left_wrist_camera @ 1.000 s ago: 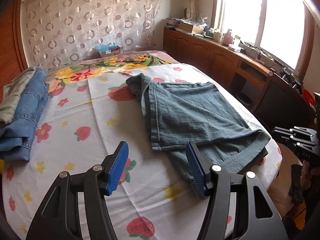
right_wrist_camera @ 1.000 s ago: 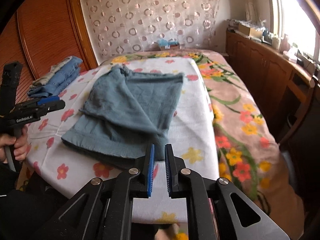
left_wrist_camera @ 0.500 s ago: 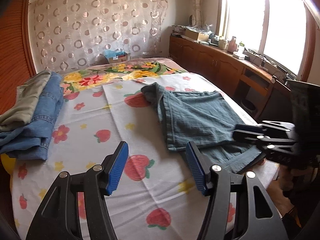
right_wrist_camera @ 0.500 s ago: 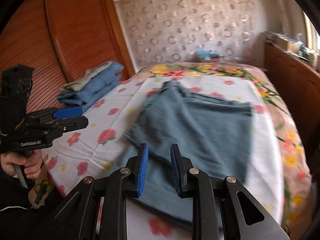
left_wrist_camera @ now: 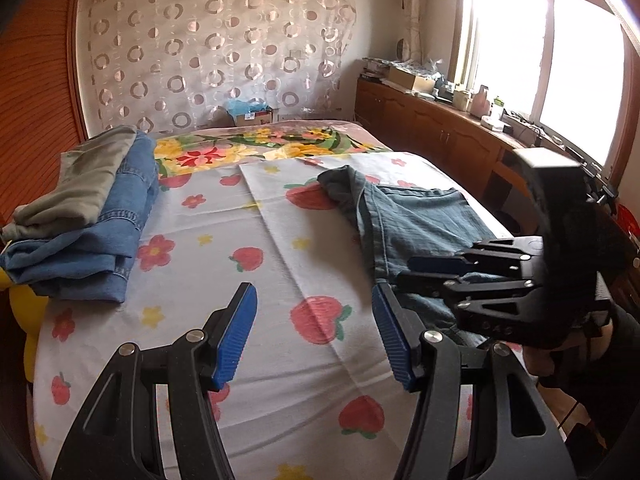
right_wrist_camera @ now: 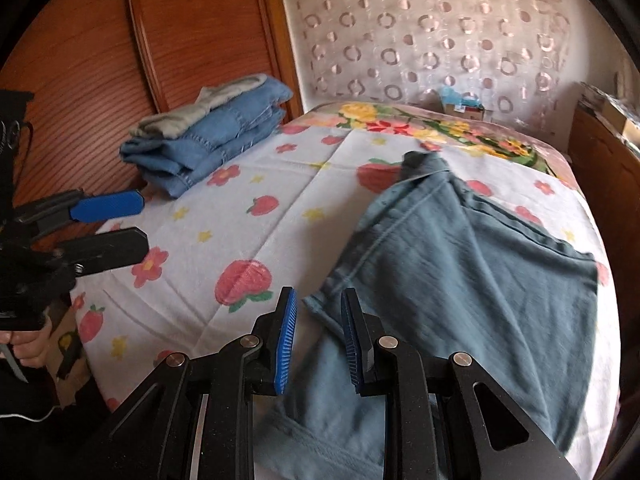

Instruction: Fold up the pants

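Observation:
Grey-blue pants [right_wrist_camera: 460, 272] lie partly folded on the right half of the bed; they also show in the left wrist view [left_wrist_camera: 416, 220]. My right gripper [right_wrist_camera: 318, 338] is open, its blue pads on either side of the near corner of the folded layer, holding nothing. It shows in the left wrist view [left_wrist_camera: 432, 274] over the pants' near edge. My left gripper [left_wrist_camera: 314, 334] is wide open and empty above the strawberry-print sheet [left_wrist_camera: 240, 280], left of the pants. It shows at the left in the right wrist view [right_wrist_camera: 108, 224].
A stack of folded blue jeans and a grey garment [left_wrist_camera: 84, 216] lies at the bed's left side [right_wrist_camera: 216, 132]. A wooden wardrobe [right_wrist_camera: 100, 60] stands on the left, a wooden cabinet [left_wrist_camera: 440, 136] under the window on the right. A small box [left_wrist_camera: 252, 114] sits by the curtain.
My right gripper has opened from nearly shut and swung left over the pants' near corner. My left gripper has moved left and back, staying wide open.

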Available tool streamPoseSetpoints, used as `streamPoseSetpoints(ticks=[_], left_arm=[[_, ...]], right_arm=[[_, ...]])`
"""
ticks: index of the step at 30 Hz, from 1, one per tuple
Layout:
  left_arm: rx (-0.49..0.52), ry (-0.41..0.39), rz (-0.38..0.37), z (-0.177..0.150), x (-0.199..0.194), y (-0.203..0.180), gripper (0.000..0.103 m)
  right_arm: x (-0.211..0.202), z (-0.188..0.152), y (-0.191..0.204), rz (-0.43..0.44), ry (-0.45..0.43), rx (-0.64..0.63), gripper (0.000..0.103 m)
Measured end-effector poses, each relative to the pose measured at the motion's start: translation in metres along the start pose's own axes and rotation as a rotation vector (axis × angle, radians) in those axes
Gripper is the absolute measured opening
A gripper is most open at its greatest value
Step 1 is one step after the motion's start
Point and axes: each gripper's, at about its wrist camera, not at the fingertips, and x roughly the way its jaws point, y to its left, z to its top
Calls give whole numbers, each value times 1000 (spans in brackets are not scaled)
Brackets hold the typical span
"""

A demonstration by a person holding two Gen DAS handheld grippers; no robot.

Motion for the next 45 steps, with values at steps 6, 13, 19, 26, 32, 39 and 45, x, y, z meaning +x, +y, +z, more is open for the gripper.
streamPoseSetpoints(ticks=[6,13,19,26,32,39,45], left_arm=[[-16,-4,5,-4,-4,10,61],[-23,0,7,-5,-2,14,61],[-15,13,-2,-8,5,11,61],[2,37,-22,-7,16,1,61],[25,45,-41,-2,24,-11,61],[58,39,-66,9,30,-27,61],[80,39,-81,14,36,-41,61]], right_arm=[[28,7,10,-4,39,-40,24],[44,10,21,-67,75,-102,16],[38,13,15,-91,51,-87,2],[8,25,-12,-125,-36,-27,2],[-16,31,-43,-175,-85,19,2],[-26,31,-64,-236,-106,27,2],[-23,39,-88,-320,-108,37,2]])
